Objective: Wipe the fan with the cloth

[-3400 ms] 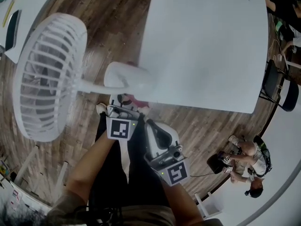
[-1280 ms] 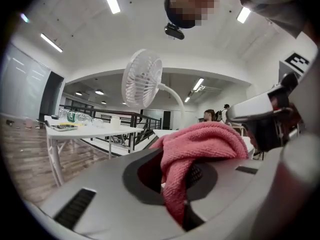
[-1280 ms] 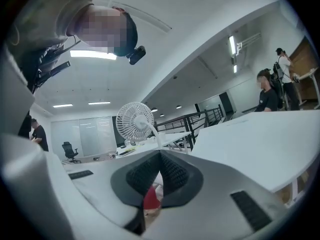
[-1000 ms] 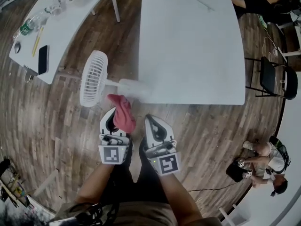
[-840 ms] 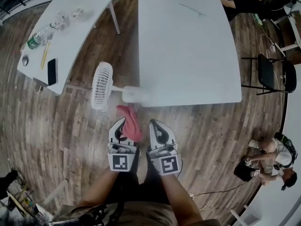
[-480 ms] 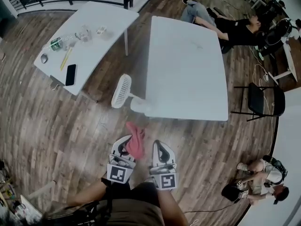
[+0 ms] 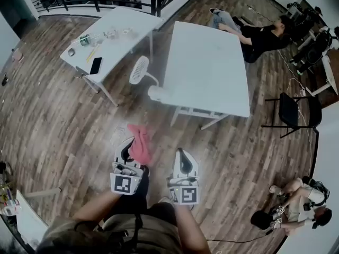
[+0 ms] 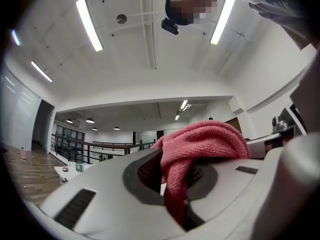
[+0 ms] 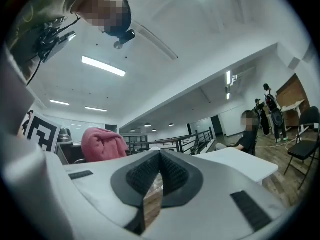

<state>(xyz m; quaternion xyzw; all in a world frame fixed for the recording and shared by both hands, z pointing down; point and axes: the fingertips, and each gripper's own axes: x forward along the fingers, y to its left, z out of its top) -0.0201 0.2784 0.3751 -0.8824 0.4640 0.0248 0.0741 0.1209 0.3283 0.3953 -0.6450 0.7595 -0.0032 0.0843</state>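
Two grippers logged: your left gripper (image 7: 130, 151) pinched the pink cloth (image 7: 140, 143); your right gripper (image 7: 181, 155) was shut, empty. One white fan (image 7: 140, 70) stood at the white table (image 7: 212, 62)'s corner, well apart.

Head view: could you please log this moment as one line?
left gripper: shut on cloth | right gripper: shut, empty | fan: on table, apart from both grippers

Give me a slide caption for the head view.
Left gripper holds a pink cloth, right gripper shut and empty, both well short of the fan at the table corner.
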